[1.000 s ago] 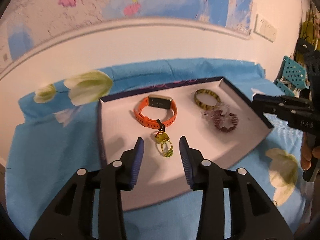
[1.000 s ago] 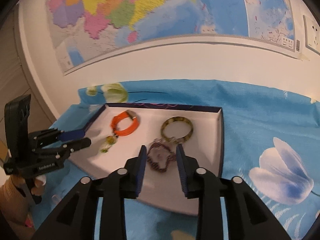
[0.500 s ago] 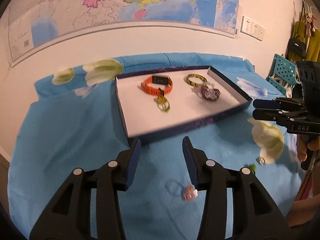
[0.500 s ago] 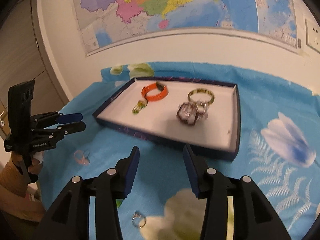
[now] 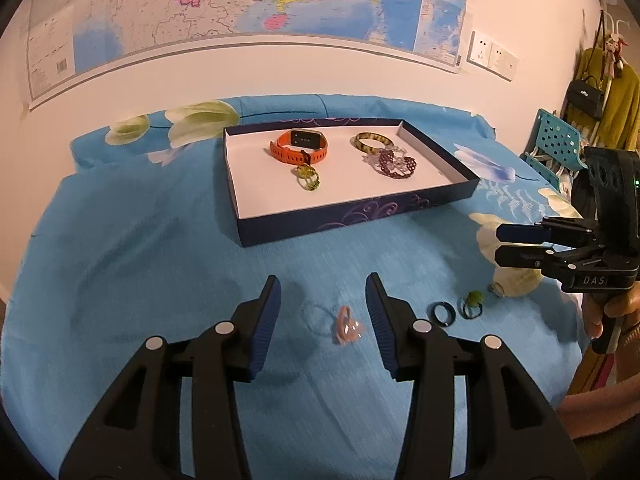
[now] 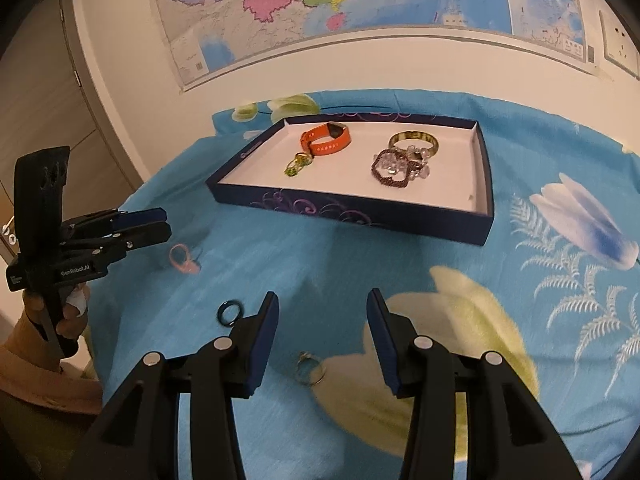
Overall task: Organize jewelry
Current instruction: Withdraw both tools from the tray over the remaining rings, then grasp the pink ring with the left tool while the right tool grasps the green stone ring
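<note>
We hold the left gripper (image 5: 322,312) over the blue flowered cloth (image 5: 140,280), jaws apart and empty — a pink ring (image 5: 347,325) lies on the cloth between its fingers. Our right gripper (image 6: 322,326) is likewise spread, gripping nothing, with a silver ring (image 6: 309,367) on the cloth below its gap. A black ring (image 6: 229,313) sits just left of it. In the navy tray (image 5: 360,216) rest an orange watch (image 5: 299,147), a tortoiseshell bangle (image 5: 371,141) and a beaded bracelet (image 5: 394,160).
</note>
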### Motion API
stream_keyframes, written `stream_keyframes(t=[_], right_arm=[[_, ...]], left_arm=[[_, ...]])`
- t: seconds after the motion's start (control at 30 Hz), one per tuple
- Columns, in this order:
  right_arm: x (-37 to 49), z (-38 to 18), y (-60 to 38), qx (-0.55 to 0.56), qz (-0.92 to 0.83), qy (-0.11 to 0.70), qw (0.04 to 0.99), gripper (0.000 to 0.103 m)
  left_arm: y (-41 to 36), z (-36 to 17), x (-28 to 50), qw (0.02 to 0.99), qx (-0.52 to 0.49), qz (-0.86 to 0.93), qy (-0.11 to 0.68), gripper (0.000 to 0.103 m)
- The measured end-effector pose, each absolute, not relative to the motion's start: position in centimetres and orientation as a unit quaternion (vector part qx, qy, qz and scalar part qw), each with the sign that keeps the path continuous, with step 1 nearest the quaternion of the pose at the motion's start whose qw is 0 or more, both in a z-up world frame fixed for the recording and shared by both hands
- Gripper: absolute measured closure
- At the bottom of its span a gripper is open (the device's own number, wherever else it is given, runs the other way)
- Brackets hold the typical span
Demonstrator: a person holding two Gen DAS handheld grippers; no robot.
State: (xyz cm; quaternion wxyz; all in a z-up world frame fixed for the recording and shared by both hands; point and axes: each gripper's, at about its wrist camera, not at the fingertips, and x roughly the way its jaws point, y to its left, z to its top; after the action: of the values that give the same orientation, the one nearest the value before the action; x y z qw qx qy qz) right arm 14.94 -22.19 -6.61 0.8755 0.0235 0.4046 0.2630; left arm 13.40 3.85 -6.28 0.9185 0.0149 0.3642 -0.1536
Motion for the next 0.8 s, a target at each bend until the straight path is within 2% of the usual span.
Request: stream_keyframes(t=[0.67,0.8], right_arm=[[12.8,-8.2,-18.1,0.004,0.302,0.419,0.856,0.06],[12.9,-8.6,-17.7,-0.002,0.299,0.425,0.854,0.064]], left_arm=[[2.2,-8.3,11.9,0.906,0.027,-0.164,0.39,0.06],[2.0,-8.7,12.3,0.902,0.023,-0.165,0.399,0.062]])
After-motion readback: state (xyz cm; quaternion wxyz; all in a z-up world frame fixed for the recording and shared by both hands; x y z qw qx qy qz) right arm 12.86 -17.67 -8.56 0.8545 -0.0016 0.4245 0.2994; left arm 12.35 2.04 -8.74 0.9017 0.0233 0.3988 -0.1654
